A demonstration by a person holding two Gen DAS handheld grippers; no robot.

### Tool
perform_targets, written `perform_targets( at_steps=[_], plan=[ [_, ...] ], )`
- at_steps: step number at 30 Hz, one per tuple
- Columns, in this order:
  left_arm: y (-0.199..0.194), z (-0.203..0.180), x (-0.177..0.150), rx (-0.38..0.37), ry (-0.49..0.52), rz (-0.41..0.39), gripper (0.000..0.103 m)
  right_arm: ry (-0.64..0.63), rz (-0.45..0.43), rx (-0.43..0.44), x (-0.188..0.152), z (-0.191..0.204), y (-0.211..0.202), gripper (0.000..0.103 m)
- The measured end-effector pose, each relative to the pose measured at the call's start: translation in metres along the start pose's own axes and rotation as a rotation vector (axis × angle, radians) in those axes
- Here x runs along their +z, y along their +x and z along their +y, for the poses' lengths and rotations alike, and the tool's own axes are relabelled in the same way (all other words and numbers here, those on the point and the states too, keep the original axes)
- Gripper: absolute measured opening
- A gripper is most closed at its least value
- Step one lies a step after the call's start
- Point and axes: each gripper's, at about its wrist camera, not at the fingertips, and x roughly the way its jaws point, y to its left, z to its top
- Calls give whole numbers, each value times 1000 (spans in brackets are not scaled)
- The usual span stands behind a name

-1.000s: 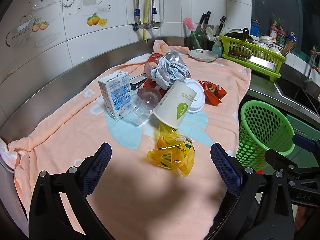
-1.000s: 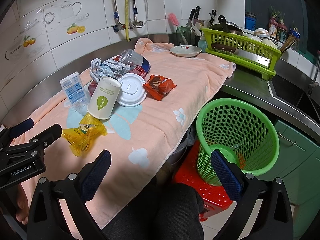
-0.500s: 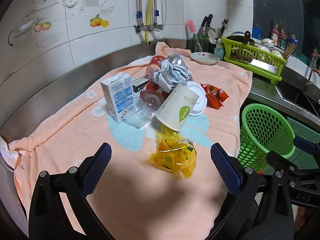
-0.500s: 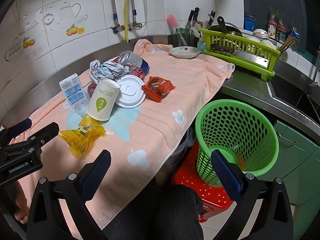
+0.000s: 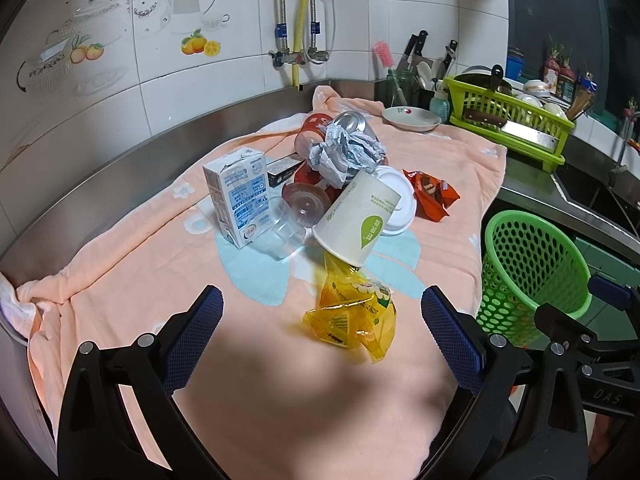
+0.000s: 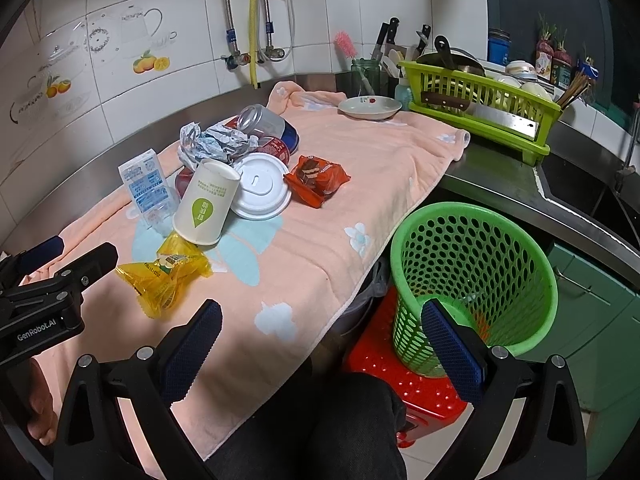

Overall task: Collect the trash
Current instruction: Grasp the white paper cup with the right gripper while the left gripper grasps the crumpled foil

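Trash is piled on a peach towel point(image 5: 132, 280): a yellow wrapper point(image 5: 352, 312) nearest, an overturned paper cup point(image 5: 360, 216), a white lid point(image 6: 260, 186), a milk carton point(image 5: 238, 196), a clear plastic cup point(image 5: 282, 232), crumpled paper point(image 5: 344, 152), cans point(image 6: 260, 120) and a red snack packet point(image 5: 432, 196). My left gripper point(image 5: 320, 332) hovers open just short of the yellow wrapper, holding nothing. My right gripper point(image 6: 320, 340) is open and empty over the towel's front edge, beside the green mesh basket point(image 6: 472, 284). The left gripper point(image 6: 52, 280) shows at the right wrist view's left edge.
The green basket stands on a red stool point(image 6: 404, 372) below the steel counter point(image 6: 500, 184). A small plate point(image 6: 370, 106), a knife jar point(image 6: 366, 76) and a green dish rack point(image 6: 480, 104) line the back. A person's dark trouser leg point(image 6: 320, 432) fills the foreground.
Both views have shifted slightly; the trash pile appears a little farther right and lower in the left wrist view. Both grippers stay open and nothing was picked up.
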Motion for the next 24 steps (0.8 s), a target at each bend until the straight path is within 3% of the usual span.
perform_targets(
  at_steps=[14,24],
  plan=[
    [5,11,8,21,-29,-17,98,-18,-27,23,9,1,4,97],
    [3,39,15,86,-80,-37,98,-70,-30,115,29,24,22,97]
  ],
)
